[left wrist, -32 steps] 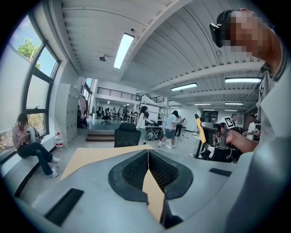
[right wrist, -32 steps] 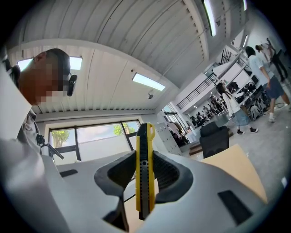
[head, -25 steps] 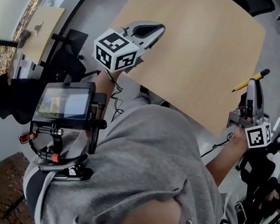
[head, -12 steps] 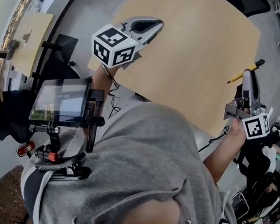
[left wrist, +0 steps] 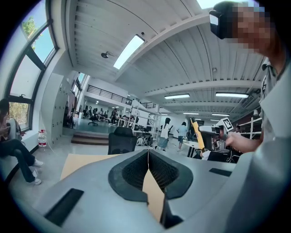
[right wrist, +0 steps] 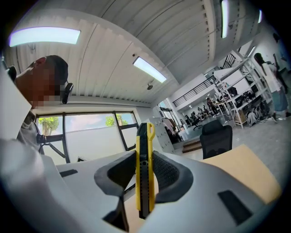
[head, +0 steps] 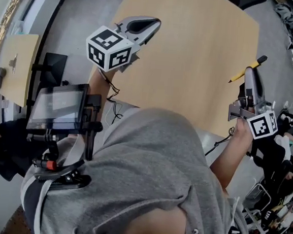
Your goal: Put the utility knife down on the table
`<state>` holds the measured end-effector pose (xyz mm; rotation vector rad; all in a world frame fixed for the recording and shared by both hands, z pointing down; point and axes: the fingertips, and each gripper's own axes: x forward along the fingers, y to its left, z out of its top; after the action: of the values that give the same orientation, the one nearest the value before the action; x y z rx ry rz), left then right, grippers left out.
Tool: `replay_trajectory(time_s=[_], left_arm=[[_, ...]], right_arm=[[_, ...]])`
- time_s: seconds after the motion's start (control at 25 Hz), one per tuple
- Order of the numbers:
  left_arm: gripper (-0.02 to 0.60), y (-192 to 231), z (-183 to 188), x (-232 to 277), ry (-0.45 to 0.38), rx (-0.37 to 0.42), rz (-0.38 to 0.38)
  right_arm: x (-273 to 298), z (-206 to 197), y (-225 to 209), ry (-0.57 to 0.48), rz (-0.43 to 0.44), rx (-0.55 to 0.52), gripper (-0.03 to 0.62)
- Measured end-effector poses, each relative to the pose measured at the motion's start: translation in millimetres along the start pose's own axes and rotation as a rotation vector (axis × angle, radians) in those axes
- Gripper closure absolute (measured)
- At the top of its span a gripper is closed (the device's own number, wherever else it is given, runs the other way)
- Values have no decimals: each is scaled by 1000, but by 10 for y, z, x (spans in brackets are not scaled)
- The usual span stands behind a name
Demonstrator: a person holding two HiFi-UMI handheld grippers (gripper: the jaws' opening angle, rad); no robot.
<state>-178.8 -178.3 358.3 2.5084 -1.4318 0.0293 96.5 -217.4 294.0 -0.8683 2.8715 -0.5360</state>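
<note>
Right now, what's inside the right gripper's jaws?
A yellow and black utility knife, standing upright, with the right gripper shut on it. Its top sticks out above the jaws. Only its narrow edge shows; the flat sides are covered where the jaws press.

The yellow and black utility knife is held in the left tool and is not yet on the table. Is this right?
Not quite. The yellow and black utility knife is held in the right tool, as the right gripper view shows. The rest is correct.

Pale wooden table (head: 192, 57) with a plain, smooth top, standing on a grey floor (head: 83, 27).
</note>
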Motion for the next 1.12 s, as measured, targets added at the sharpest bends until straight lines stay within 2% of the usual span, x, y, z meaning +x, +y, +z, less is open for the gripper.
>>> replay_trajectory(time_s=[0.24, 0.52, 1.12], left_arm=[[574, -43, -82, 88, 6, -10, -42], [574, 51, -268, 78, 26, -43, -28], [575, 287, -542, -184, 31, -116, 104]], right_arm=[[-99, -1, -11, -18, -31, 7, 476], [0, -97, -140, 3, -36, 20, 476], [588, -371, -454, 83, 42, 61, 476]])
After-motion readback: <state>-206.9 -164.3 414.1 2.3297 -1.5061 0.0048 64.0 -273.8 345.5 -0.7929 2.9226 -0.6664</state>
